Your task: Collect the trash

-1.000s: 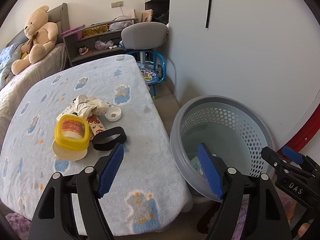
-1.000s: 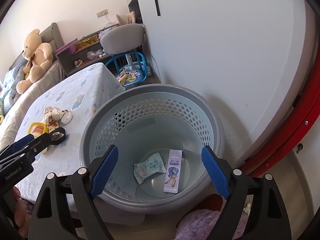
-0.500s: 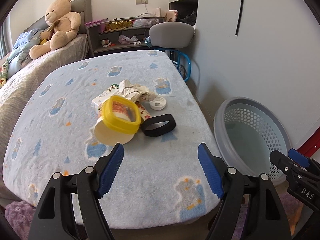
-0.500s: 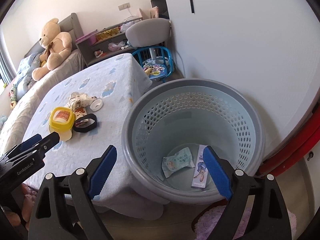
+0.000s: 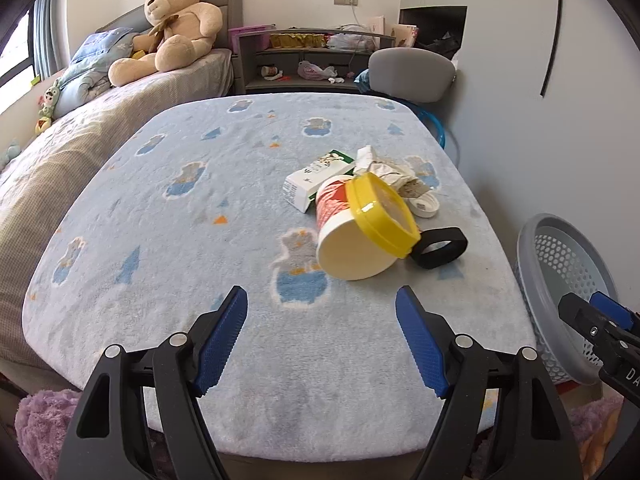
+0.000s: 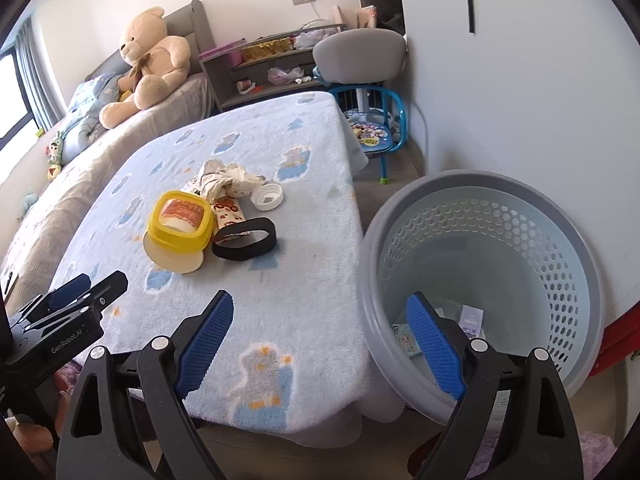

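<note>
Judging from how things lie, the collecting is only partly done: the grey perforated plastic basket on the floor just beside the tabletop already holds two small packets, a pale blue wrapper and a lilac sachet, while a whole cluster of trash waits on the blue fleece-covered surface. That cluster is a tipped cream tub with a yellow lid, a black loop band touching it, a white screw cap, a crumpled paper wrapper, and a white and green carton. The left claw hangs over the near edge of the tabletop with its blue pads spread wide and nothing between them; the right claw is likewise spread and empty, straddling the gap between tabletop edge and basket. Only the right wrist view looks down into the basket and shows its contents, plus a red-patterned tube behind the band. Only the left wrist view shows the carton clearly; from the right it is probably hidden behind the crumpled paper. Five or six pieces seem left to move.
</note>
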The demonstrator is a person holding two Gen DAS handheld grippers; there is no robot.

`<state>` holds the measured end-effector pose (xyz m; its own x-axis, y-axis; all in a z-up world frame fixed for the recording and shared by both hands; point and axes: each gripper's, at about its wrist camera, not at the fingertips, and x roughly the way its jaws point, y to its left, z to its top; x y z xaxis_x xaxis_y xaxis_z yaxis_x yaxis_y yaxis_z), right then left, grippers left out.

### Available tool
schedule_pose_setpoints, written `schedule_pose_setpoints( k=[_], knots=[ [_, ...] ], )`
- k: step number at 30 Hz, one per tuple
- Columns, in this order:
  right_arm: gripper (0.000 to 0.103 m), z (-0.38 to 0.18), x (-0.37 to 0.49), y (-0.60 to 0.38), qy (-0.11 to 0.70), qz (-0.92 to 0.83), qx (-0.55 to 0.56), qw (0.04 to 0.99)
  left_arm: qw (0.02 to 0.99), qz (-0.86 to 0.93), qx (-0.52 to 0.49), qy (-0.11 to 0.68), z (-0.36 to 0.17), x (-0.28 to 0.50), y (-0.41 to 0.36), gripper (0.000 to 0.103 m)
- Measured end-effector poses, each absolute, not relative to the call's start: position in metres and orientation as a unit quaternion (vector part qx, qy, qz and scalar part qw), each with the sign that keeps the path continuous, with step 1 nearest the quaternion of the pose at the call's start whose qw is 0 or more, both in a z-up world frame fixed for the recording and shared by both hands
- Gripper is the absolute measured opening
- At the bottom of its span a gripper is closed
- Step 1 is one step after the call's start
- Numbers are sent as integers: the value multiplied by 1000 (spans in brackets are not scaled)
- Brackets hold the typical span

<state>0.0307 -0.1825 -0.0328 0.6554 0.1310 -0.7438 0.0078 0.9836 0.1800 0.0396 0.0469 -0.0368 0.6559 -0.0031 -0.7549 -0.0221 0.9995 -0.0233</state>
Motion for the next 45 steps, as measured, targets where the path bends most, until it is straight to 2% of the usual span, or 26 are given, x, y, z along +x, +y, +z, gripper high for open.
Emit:
schedule_pose_setpoints(
  k=[26,34,40,43,45],
  knots=[
    [87,-96,130,-113,476,69,28,876,902,33,-28,429,-65,68,81,73],
    [85,-98,143,-100,476,68,9,877,899,33,-33,436,-71,71,87,73],
    [62,-99,143,-91,474,71,-8,878,897,34,-36,439,-73,72,89,73],
    [46,-97,138,-90,471,75,-13,879,897,33,-37,439,-72,72,90,73],
    [31,-94,134,-92,469,76,-11,880,898,32,-37,438,-72,72,89,73]
  ],
)
